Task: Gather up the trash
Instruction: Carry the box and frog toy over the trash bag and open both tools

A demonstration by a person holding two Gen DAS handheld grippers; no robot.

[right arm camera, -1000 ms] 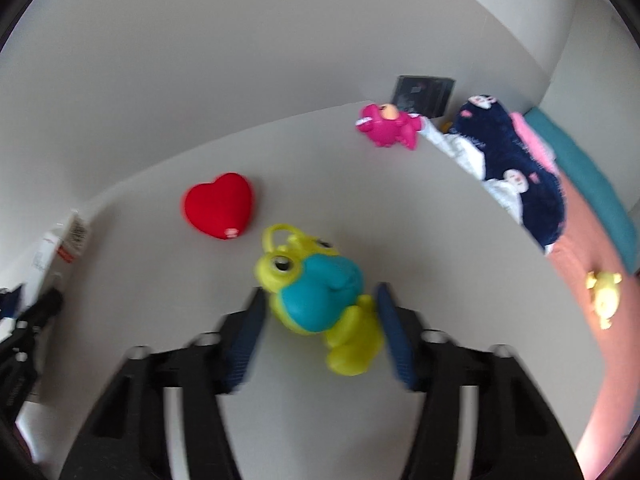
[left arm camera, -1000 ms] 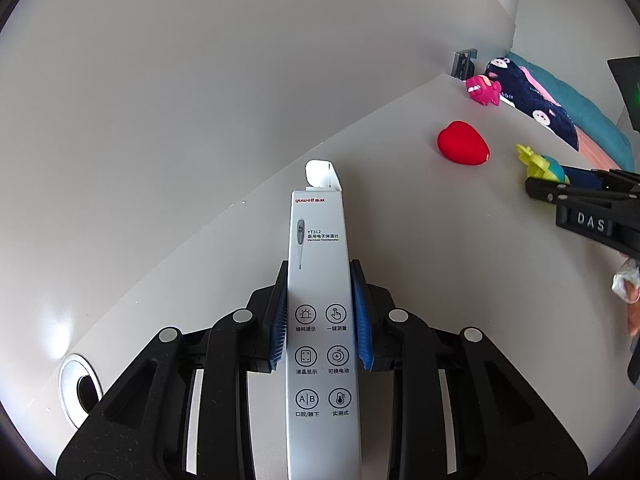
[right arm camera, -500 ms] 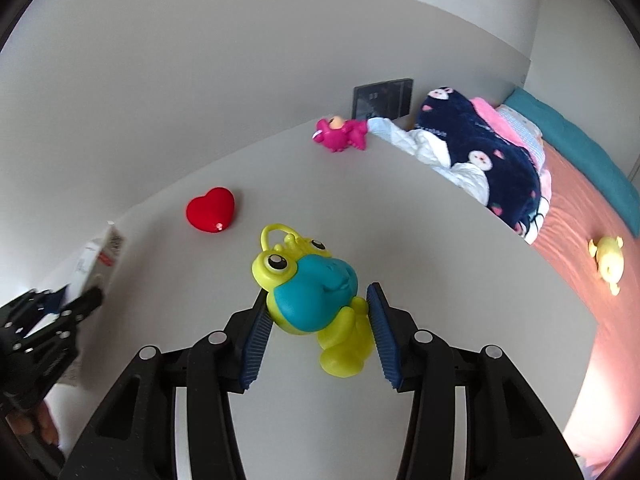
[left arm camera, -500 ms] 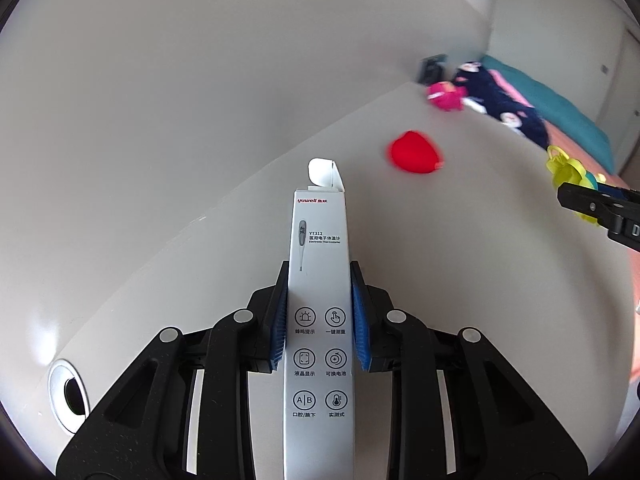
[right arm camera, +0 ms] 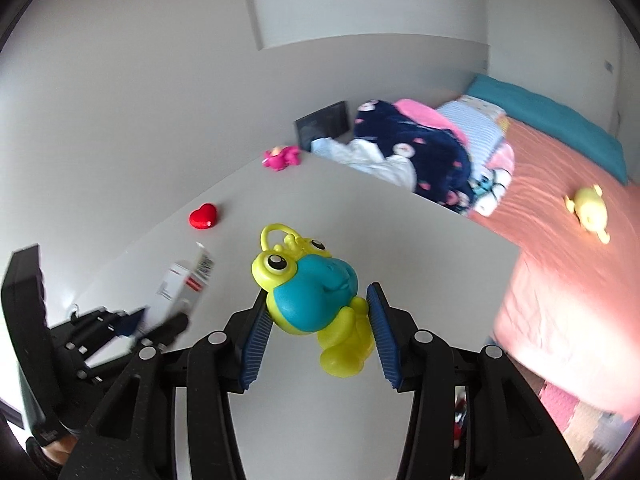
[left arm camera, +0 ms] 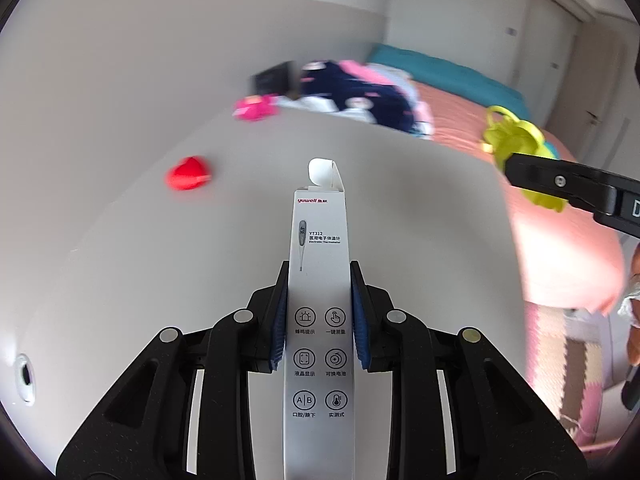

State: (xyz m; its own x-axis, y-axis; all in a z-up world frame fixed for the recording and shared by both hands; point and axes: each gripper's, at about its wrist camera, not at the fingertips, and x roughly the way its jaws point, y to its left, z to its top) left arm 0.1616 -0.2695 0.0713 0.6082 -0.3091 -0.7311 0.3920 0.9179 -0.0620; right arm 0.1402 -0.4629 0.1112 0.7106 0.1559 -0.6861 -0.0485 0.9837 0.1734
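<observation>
My left gripper (left arm camera: 319, 312) is shut on a long white thermometer box (left arm camera: 319, 280) with its end flap open, held above the white table (left arm camera: 200, 264). The box also shows in the right wrist view (right arm camera: 184, 284), at the lower left with the left gripper. My right gripper (right arm camera: 318, 320) is shut on a yellow and teal frog toy (right arm camera: 312, 284), held above the table. The frog toy shows in the left wrist view (left arm camera: 516, 148) at the right, clamped by the right gripper's black fingers (left arm camera: 560, 184).
A red heart (left arm camera: 188, 172) (right arm camera: 203, 216) and a pink toy (left arm camera: 254, 106) (right arm camera: 282, 157) lie on the table. Beyond the table's far edge is a bed with an orange cover (right arm camera: 560, 200), a pile of clothes (right arm camera: 420, 152) and a small yellow toy (right arm camera: 588, 212). A patterned rug (left arm camera: 568, 368) lies below.
Both grippers have risen and swung right with their loads. The heart and pink toy slid left in the left wrist view, and the bed and rug came into view.
</observation>
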